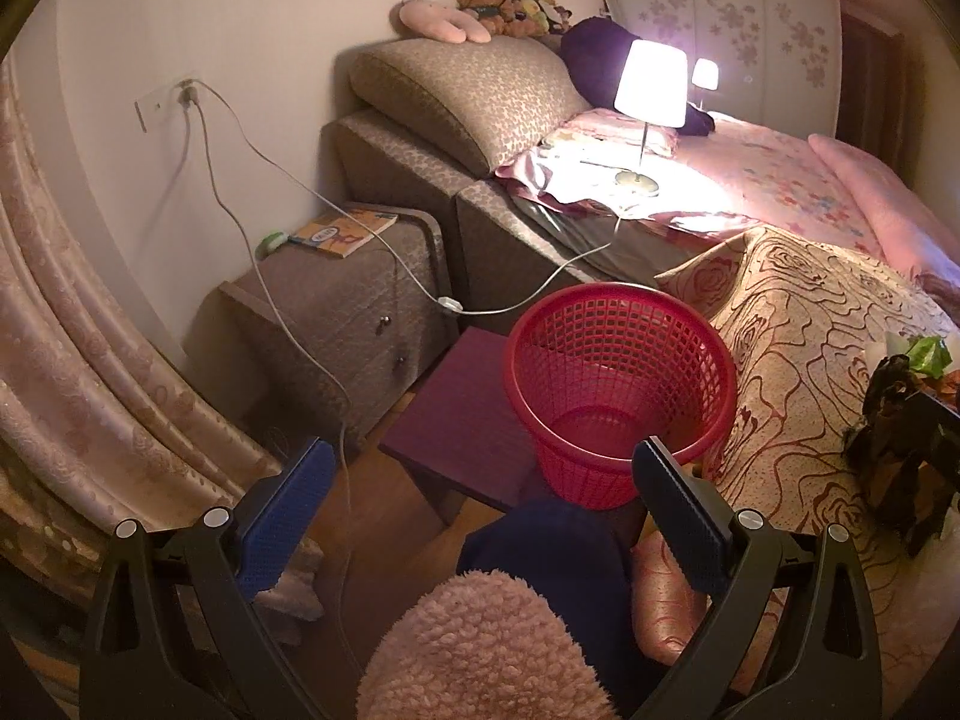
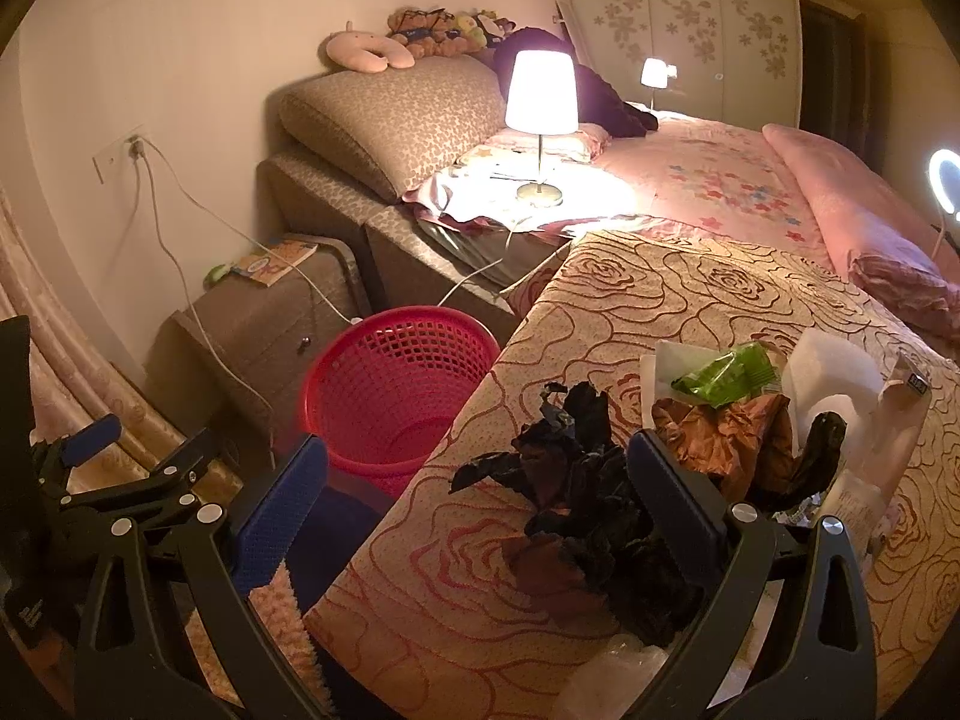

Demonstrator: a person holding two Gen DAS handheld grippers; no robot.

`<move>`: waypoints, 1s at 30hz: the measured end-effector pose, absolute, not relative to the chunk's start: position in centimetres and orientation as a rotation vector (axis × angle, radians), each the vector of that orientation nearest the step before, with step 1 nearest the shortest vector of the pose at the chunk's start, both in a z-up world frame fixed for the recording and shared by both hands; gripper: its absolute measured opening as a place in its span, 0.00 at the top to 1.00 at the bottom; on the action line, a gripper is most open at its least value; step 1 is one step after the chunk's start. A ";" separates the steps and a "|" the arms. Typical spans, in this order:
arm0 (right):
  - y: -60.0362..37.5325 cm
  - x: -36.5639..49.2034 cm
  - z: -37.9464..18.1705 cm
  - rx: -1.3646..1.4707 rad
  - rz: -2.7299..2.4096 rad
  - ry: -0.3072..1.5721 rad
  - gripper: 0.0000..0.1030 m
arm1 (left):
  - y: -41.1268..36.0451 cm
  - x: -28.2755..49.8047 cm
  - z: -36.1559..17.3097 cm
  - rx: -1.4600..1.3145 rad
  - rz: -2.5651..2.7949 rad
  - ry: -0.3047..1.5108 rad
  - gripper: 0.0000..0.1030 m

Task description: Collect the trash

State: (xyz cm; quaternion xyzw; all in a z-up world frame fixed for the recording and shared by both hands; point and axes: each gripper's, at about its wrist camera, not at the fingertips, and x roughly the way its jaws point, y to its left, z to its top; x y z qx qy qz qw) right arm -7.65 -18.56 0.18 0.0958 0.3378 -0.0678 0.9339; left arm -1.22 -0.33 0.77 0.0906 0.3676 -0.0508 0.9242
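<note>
A red mesh bin [image 1: 621,390] stands on the floor beside the bed, empty inside; it also shows in the right wrist view [image 2: 396,396]. My left gripper [image 1: 486,468] is open and empty, held just in front of the bin. A pile of trash lies on the rose-patterned bedspread [image 2: 660,300]: a crumpled black bag [image 2: 576,480], a brown paper wad [image 2: 726,438], a green wrapper [image 2: 726,372] and white paper [image 2: 834,372]. My right gripper [image 2: 480,468] is open, its fingers either side of the black bag's near part.
A lit lamp [image 2: 540,102] stands on the bed. A nightstand [image 1: 354,294] with a book stands left of the bin, with cables hanging from a wall socket [image 1: 180,96]. A purple stool [image 1: 468,414] is beside the bin. Curtains [image 1: 72,360] hang at the left.
</note>
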 end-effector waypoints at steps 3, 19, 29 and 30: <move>-18.5 -7.6 0.0 0.198 -0.139 0.691 0.06 | -0.3 -1.2 0.8 0.186 -0.106 0.755 0.07; -18.6 -7.7 -0.3 0.203 -0.138 0.691 0.06 | -0.1 -1.3 0.6 0.182 -0.097 0.762 0.07; -18.7 -7.7 -0.4 0.208 -0.137 0.695 0.06 | 0.1 -1.2 0.5 0.178 -0.095 0.769 0.07; -18.6 -7.7 -0.5 0.208 -0.137 0.696 0.06 | 0.1 -1.2 0.5 0.178 -0.095 0.769 0.07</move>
